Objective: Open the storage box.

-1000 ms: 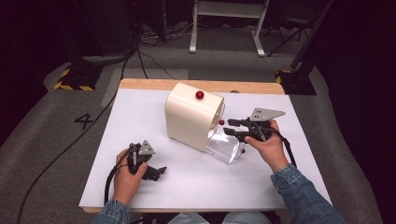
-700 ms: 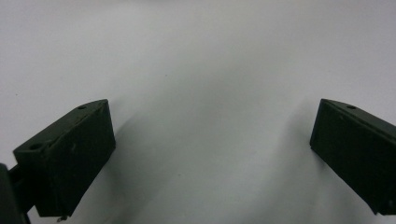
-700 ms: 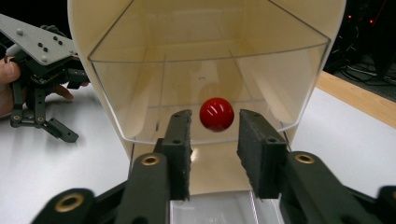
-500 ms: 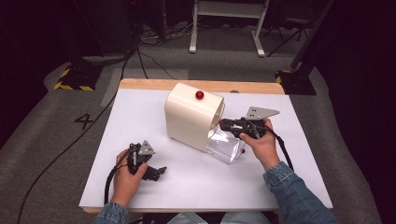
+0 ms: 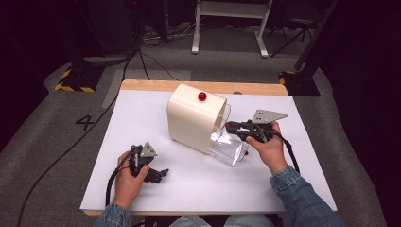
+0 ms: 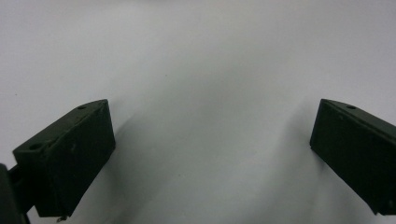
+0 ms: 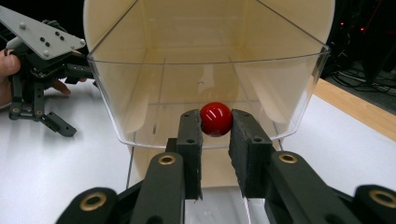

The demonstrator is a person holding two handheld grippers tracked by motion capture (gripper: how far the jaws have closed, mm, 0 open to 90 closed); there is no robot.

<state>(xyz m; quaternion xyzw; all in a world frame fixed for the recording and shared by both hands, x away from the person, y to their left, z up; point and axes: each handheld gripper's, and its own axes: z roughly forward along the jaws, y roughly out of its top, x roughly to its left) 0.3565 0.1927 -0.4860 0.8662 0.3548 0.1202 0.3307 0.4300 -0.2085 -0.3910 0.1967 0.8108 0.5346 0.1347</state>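
Note:
A cream box (image 5: 191, 118) with a red button (image 5: 202, 96) on top stands mid-table. Its clear plastic flap (image 5: 229, 147) hangs open on the right side. My right gripper (image 5: 230, 126) reaches level to that flap from the right. In the right gripper view my right gripper (image 7: 215, 125) is shut on a small red knob (image 7: 216, 118) at the rim of the clear flap (image 7: 140, 98), both pads pressing on it. My left gripper (image 5: 158, 174) rests on the table at the front left, open, with bare white table between the jaws of my left gripper (image 6: 212, 140).
The white table top (image 5: 142, 113) has a wooden strip (image 5: 151, 85) along its far edge. My left gripper (image 7: 46, 119) and its hand are at the left of the right gripper view. Cables and a white stand (image 5: 229, 9) are on the floor beyond.
My right hand has shifted slightly left toward the box and the flap. The left hand and its gripper have stayed in place.

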